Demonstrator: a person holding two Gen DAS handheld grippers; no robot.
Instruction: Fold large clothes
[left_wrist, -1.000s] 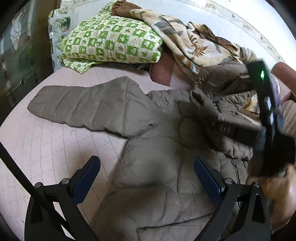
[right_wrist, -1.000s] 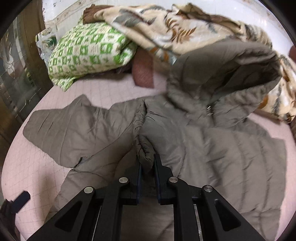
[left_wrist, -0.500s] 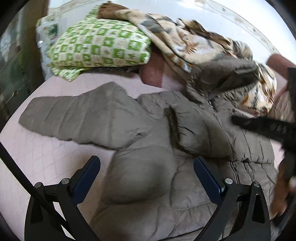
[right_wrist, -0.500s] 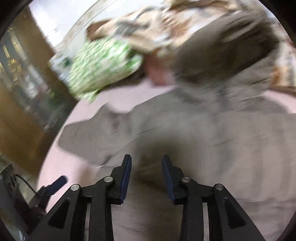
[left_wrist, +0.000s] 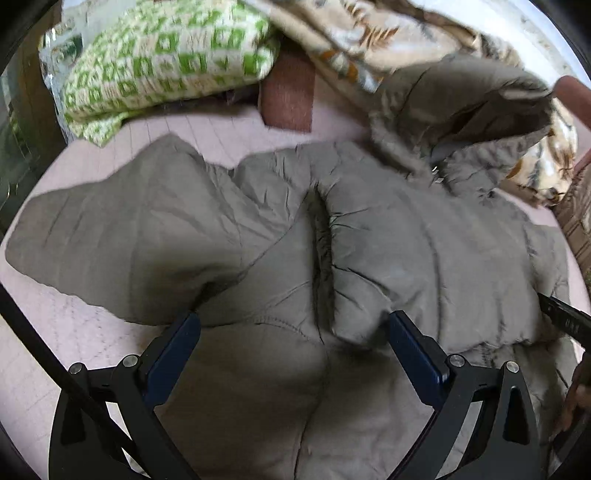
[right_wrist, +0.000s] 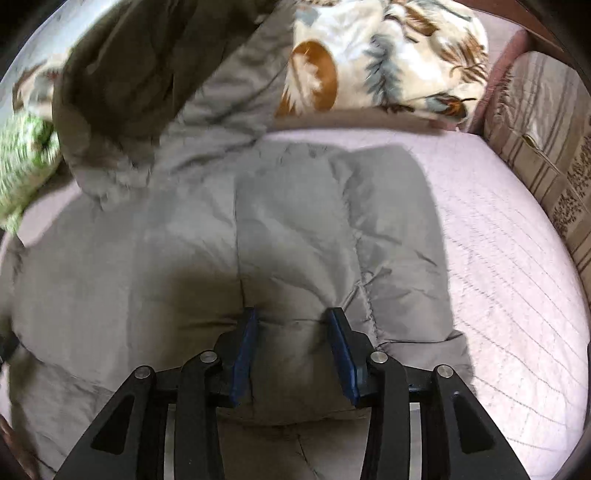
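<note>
A large grey-brown padded jacket (left_wrist: 258, 236) lies spread on a pink quilted bed (left_wrist: 44, 339). One sleeve stretches to the left; the other sleeve is folded across the chest. Its hood (left_wrist: 472, 107) lies at the back right. My left gripper (left_wrist: 291, 332) is wide open and empty above the jacket's lower front. In the right wrist view the jacket's right side (right_wrist: 295, 221) fills the middle. My right gripper (right_wrist: 291, 321) is open, its fingertips (right_wrist: 248, 325) pressing on the padded fabric without clamping it.
A green-and-white checked pillow (left_wrist: 166, 55) and a leaf-print blanket (left_wrist: 351, 40) lie at the head of the bed; the blanket also shows in the right wrist view (right_wrist: 388, 59). A striped cushion (right_wrist: 546, 122) stands at the right edge. Bare pink sheet (right_wrist: 498, 258) lies right of the jacket.
My right gripper let go of the jacket's folded sleeve, opened, and swung right onto the jacket's right side. My left gripper moved closer over the jacket, still open.
</note>
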